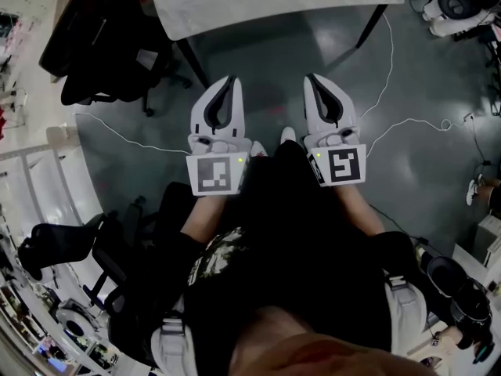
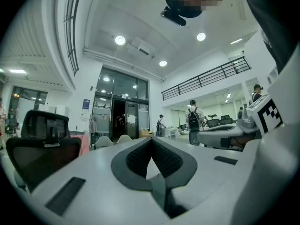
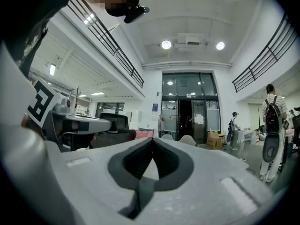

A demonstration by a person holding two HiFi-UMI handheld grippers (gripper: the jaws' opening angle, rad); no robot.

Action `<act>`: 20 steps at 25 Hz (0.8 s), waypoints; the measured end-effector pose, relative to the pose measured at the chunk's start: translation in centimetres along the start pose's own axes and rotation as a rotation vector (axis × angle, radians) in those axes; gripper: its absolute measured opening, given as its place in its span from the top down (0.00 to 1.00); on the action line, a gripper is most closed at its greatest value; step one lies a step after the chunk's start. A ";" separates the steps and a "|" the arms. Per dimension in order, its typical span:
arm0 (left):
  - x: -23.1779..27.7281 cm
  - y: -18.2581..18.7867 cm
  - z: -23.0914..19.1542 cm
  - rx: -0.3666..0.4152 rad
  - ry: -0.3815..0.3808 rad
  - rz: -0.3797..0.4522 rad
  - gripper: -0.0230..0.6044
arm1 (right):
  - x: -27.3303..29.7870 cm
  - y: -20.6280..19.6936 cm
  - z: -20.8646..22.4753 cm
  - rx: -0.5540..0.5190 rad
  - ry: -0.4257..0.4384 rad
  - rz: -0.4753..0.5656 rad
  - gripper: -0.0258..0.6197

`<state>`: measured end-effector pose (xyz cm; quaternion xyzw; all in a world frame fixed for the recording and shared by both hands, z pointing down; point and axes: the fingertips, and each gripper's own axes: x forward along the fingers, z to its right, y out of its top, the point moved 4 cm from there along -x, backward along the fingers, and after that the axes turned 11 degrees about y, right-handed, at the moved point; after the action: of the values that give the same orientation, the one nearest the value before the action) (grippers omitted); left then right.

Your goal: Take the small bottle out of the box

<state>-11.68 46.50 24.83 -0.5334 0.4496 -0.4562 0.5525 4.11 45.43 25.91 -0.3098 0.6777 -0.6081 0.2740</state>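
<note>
Head view first: the left gripper (image 1: 232, 81) and right gripper (image 1: 310, 78) are side by side on the near side of the bench (image 1: 274, 2). They're low over the person's lap, noses pointing toward the bench edge, and neither one touches it. Each marker cube faces up at me on the end farthest from the bench, the left cube (image 1: 218, 172) and the right cube (image 1: 342, 165).

Left jaws are clenched. In the left gripper view the two dark pads meet tip to tip in a seam and nothing sits between them. The right jaws are the same, tips pressed together and gripping nothing.

A black chair (image 1: 94, 37) stands off the bench's left end. A white cable (image 1: 389, 69) trails down past the bench's right leg and across the dark floor (image 1: 423, 194).

Both gripper views tilt up and away into the hall. In the left gripper view I get glass doors (image 2: 117, 118), ceiling lights, and a person with a backpack (image 2: 193, 121) standing well off. The right gripper shows at that view's right edge.

As for the bottle and the box, I cannot tell where they are. No view shows either, and only a strip of the bench top makes it into the head view.
</note>
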 end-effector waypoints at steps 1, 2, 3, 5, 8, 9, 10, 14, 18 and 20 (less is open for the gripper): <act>-0.1 0.0 0.2 -0.003 0.002 0.003 0.94 | 0.1 0.0 0.0 0.002 -0.001 0.000 0.97; -0.2 0.0 0.4 -0.002 0.000 0.006 0.94 | 0.2 -0.1 -0.1 0.003 -0.004 0.002 0.97; -0.3 0.0 0.6 0.004 -0.005 0.009 0.94 | 0.2 -0.1 -0.1 0.003 -0.007 0.005 0.97; -0.6 -0.3 0.9 0.021 -0.015 0.006 0.94 | 0.4 -0.2 -0.4 0.001 -0.012 0.006 0.97; -0.9 -0.6 0.6 0.025 -0.024 0.006 0.94 | 0.6 0.0 -1.2 -0.021 -0.015 0.002 0.97; -1.0 -0.7 0.5 0.022 -0.027 0.007 0.94 | 0.7 -0.1 -1.6 -0.028 -0.017 0.001 0.97; -1.2 -0.8 0.3 0.020 -0.029 0.005 0.94 | 0.7 -0.3 -1.9 -0.031 -0.019 0.000 0.97; -1.8 -2.0 -0.4 0.018 -0.039 -0.017 0.94 | 0.6 -1.1 -3.3 -0.030 -0.020 -0.014 0.97; -2.0 -2.6 -0.3 0.063 -0.047 -0.017 0.94 | 0.5 -1.4 -3.9 -0.069 -0.022 -0.029 0.97; -1.7 -2.8 -0.2 0.065 -0.050 -0.024 0.94 | 1.0 -1.5 -3.7 -0.068 -0.020 -0.027 0.97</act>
<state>-12.23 48.07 27.61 -0.5318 0.4141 -0.4636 0.5751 0.80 47.03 27.82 -0.3341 0.6910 -0.5851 0.2617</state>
